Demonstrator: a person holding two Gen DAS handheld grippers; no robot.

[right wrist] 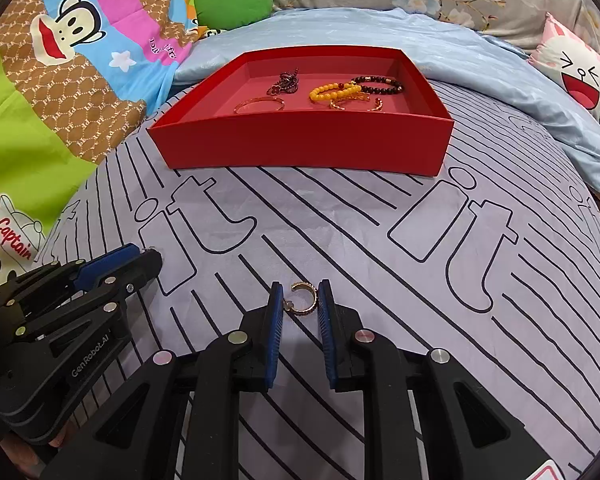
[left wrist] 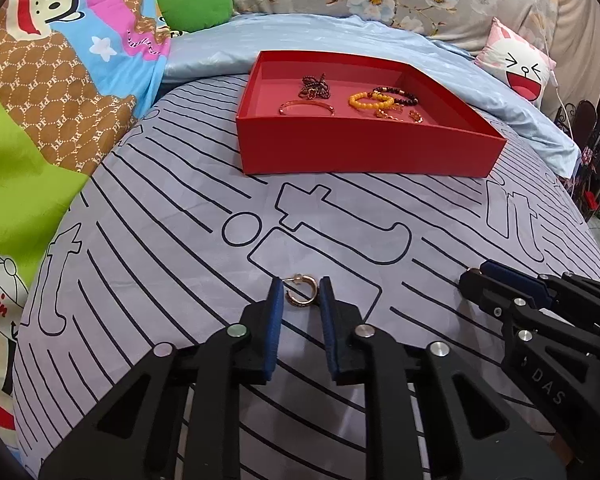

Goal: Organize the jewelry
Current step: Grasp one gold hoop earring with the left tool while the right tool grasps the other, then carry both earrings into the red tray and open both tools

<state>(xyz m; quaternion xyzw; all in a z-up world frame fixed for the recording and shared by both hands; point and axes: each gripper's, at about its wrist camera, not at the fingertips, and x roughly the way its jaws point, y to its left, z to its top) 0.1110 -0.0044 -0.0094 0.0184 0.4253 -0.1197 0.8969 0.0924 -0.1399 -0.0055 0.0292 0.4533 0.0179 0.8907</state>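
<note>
Listing left to right: left gripper [left wrist: 300, 298], jaws drawn in around a gold open hoop ring [left wrist: 301, 294] lying on the striped bedsheet [left wrist: 180, 240], pads beside it, contact uncertain. Right gripper [right wrist: 299, 300], pinching a second patterned gold cuff ring [right wrist: 303, 299], likely for lifting. Beyond both, a red tray [left wrist: 364, 152] collects a bangle [left wrist: 306, 107], yellow bead bracelet [left wrist: 370, 100] and dark bead bracelet [left wrist: 396, 94], apparently the rings' destination.
</note>
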